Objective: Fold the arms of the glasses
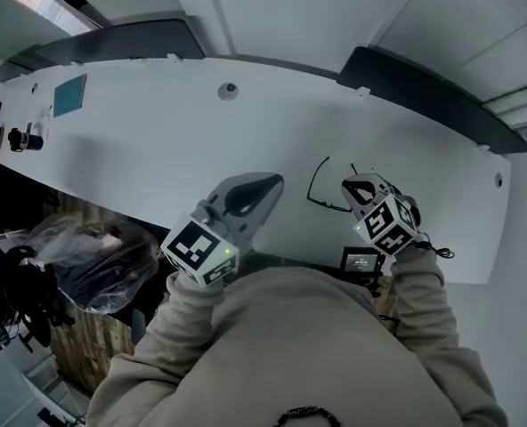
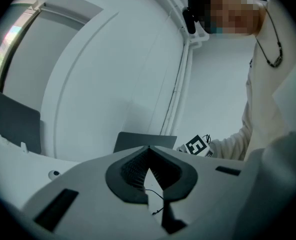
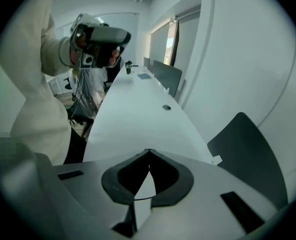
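Here's the long white curved surface (image 1: 157, 149), bare across most of its width, with a dark grey divider panel (image 1: 433, 96) along its far edge. Both cream sleeves reach in from below. The left gripper (image 1: 272, 183) is held close to level, nose aimed out across the surface, its fingers pressed together with nothing between them. The right gripper (image 1: 348, 187) is tipped steeply downward, its fingers likewise closed and empty, their tips just beside the target. Whether they actually touch it, I can't tell.

And the target is the thin black wire-framed glasses (image 1: 311, 188), lying on the surface between the two grippers, nearer the right one. They look very light, so one nudge will probably send them skating on that smooth top. They look springy and easy to bend too, and the lenses could scratch. I'd pin the front frame near a hinge with one gripper and push an arm inward near its tip with the other.
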A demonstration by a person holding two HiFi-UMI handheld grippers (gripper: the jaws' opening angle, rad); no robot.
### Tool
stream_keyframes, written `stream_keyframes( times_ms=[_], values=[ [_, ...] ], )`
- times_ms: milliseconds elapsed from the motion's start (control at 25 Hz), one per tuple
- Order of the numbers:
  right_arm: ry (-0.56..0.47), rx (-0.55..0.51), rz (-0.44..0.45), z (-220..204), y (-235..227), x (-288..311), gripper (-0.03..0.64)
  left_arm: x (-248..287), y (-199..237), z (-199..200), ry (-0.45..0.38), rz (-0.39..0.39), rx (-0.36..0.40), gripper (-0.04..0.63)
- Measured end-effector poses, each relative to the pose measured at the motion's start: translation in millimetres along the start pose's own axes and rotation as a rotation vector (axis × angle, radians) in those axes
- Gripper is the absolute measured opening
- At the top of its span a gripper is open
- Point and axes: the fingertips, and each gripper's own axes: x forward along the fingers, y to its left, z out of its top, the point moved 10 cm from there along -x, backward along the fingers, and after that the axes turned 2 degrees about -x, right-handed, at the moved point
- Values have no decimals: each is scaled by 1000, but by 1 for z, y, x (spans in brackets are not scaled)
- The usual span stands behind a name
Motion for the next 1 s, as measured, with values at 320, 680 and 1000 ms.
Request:
stream_keyframes(
  times_ms=[320,680,1000],
  values=[
    [212,-32,197,-40,22,61,59,-18,14,-16,14,71,-54,2],
    [333,-90,338,-67,53,113,120,-43,15,-31,11,86,-104,2],
    [419,-147,343,-72,61,139,123,-64,13,-47,20,123,-135,2]
  ],
)
